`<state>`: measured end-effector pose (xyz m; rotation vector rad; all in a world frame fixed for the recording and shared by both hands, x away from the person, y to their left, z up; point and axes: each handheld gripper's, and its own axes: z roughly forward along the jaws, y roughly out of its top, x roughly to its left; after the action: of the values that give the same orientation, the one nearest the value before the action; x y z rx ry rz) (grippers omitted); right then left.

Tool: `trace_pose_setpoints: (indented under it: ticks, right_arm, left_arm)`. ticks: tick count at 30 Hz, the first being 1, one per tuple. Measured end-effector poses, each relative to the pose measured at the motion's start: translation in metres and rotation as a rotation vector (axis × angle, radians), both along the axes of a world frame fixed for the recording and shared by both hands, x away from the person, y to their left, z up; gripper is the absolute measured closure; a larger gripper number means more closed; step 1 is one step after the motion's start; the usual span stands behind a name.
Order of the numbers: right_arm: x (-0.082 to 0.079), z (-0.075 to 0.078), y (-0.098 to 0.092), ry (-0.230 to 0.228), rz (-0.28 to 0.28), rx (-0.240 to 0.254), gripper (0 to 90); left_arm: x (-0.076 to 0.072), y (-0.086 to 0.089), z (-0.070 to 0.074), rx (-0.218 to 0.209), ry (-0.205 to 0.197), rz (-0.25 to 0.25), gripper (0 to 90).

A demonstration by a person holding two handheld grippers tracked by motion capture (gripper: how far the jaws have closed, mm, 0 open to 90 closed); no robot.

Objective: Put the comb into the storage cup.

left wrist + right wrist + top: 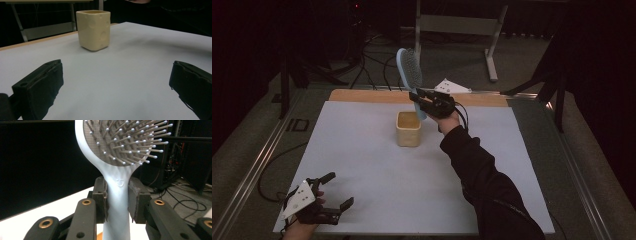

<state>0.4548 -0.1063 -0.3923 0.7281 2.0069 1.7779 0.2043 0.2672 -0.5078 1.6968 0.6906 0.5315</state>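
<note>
Dim room, white table (pixel 377 175), my right gripper (pixel 422 97) clamped on pale-blue hairbrush (pixel 408 67) handle, bristle head above its jaws, cream cup (pixel 408 129) just below, my left gripper (pixel 329 192) jaws apart, nothing between.

Dim room, dark surroundings, soft focus, faint shadows

Your hairbrush (pixel 117 157): head top cut off by upper frame edge, right gripper view; handle btm hidden behind cup (pixel 408 128), high view.
</note>
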Motion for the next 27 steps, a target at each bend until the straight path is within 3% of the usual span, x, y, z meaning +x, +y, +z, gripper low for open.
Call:
trace_pose_setpoints:
  ticks: [14, 27]
  right_arm:
    - [0.011, -0.010, 0.021, -0.005, 0.007, 0.040, 70.3]
    - [0.015, -0.025, 0.023, 0.006, 0.006, 0.049, 70.3]
  left_arm:
    - [0.000, 0.000, 0.000, -0.002, 0.001, -0.007, 0.0]
    - [0.000, 0.001, -0.001, -0.007, 0.003, -0.009, 0.0]
